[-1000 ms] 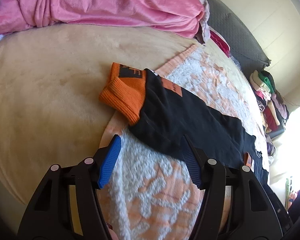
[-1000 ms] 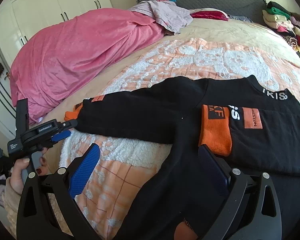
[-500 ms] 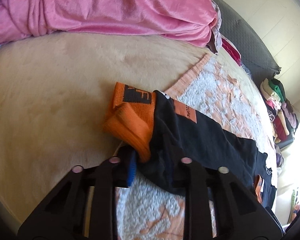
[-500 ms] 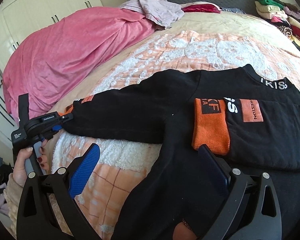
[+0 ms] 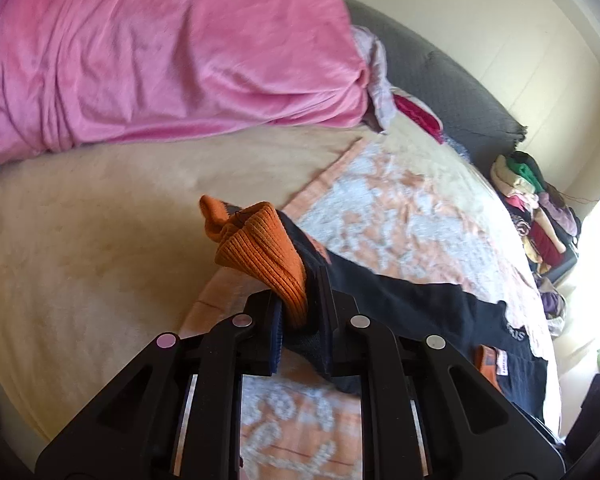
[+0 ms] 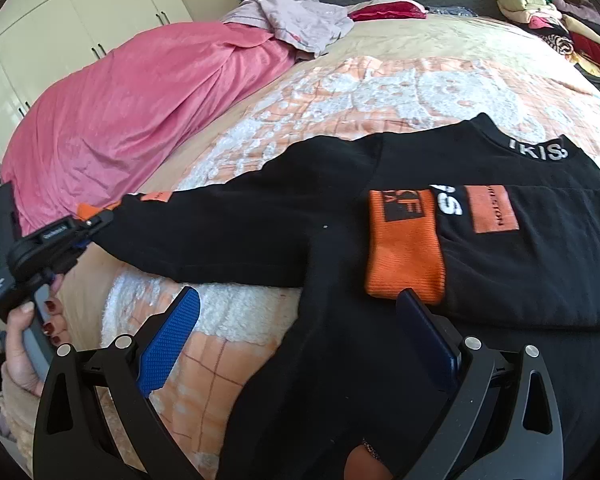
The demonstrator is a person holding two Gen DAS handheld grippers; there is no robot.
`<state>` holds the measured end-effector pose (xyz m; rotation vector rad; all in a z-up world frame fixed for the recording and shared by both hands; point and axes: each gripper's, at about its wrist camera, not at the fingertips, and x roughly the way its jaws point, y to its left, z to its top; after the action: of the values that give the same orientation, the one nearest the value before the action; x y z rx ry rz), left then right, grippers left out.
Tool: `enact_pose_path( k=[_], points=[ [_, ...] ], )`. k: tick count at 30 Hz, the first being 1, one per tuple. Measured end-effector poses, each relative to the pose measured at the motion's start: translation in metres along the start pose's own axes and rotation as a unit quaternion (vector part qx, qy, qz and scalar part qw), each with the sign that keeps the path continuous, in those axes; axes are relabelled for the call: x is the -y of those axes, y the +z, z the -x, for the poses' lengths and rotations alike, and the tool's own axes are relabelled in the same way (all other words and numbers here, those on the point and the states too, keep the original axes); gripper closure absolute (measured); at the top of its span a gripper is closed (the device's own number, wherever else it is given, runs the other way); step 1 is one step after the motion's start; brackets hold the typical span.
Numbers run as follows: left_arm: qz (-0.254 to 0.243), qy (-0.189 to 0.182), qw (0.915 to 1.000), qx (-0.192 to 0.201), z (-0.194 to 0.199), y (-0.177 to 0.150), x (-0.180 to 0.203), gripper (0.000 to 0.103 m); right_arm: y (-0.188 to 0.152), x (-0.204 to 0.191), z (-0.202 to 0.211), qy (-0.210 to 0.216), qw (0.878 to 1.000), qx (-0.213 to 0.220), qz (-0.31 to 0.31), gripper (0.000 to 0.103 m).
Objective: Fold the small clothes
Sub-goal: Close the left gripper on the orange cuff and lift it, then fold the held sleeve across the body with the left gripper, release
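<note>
Between the left tool's (image 5: 300, 320) closed fingers sits the sweater's orange cuff (image 5: 264, 248).

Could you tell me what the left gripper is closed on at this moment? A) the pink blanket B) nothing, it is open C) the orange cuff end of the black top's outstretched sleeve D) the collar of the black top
C: in the left wrist view the left gripper is shut on the ribbed orange cuff of the black top, which bunches up between its fingers, while the right gripper is open.
</note>
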<state>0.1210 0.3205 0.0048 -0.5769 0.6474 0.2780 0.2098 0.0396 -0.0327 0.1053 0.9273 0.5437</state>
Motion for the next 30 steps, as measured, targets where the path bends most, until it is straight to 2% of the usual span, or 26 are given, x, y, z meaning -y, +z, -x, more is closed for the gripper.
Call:
enact_pose_path(
  k=[8,14,23,30],
  points=[
    [-0.034,-0.026,0.9989,0.017,0.016,-0.006,0.039,0.096,-0.005,0.023,0.025,-0.003,0.999,0.022,-0.030,0.005],
    [-0.066,-0.054,0.9961,0.020,0.026,-0.015,0.073,0.096,-0.011,0.048,0.048,-0.029,0.997,0.045,-0.055,0.005],
    [-0.123,-0.102,0.9872,0.005,0.032,-0.043,0.134,0.096,-0.022,0.084,0.086,-0.075,0.990,0.083,-0.085,0.005],
    [-0.159,-0.132,0.9784,-0.017,0.027,-0.064,0.175,0.096,-0.032,0.111,0.111,-0.089,0.984,0.102,-0.115,0.005]
  ],
)
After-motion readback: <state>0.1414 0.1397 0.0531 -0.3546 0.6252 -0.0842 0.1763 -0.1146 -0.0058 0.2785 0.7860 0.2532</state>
